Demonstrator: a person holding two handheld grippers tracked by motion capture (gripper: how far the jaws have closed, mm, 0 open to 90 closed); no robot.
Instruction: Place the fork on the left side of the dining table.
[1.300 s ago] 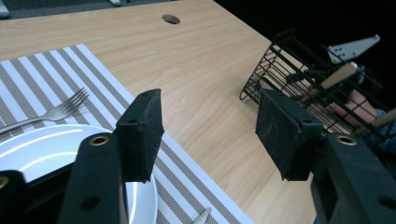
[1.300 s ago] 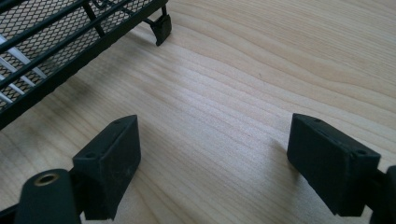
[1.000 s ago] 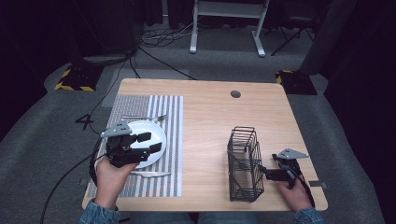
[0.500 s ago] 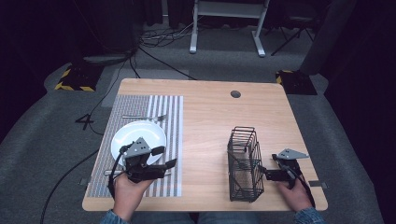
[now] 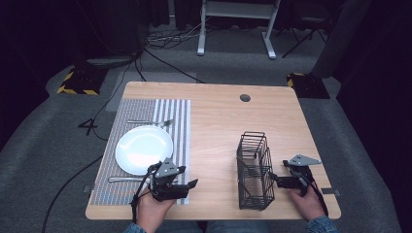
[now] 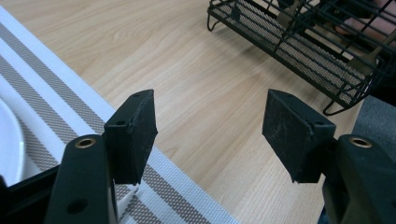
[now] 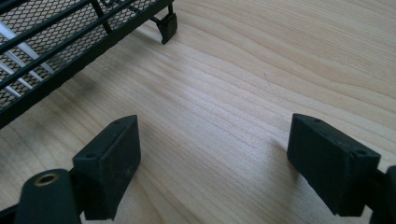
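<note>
Both tongs spread and empty, left tongs (image 5: 187, 184) beside plate (image 5: 144, 148), right tongs (image 5: 278, 180) beside basket (image 5: 253, 170); likely between steps, next move calls for choosing a piece.

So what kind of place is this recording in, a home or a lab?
Most likely a lab or studio staged as a dining spot: a wooden table with a striped placemat, white plate and wire rack, but cables and hazard-striped blocks lie on the grey carpet.

Black grippers, grey triangular plates, trailing black cables, denim-blue sleeves (image 5: 318, 224).
</note>
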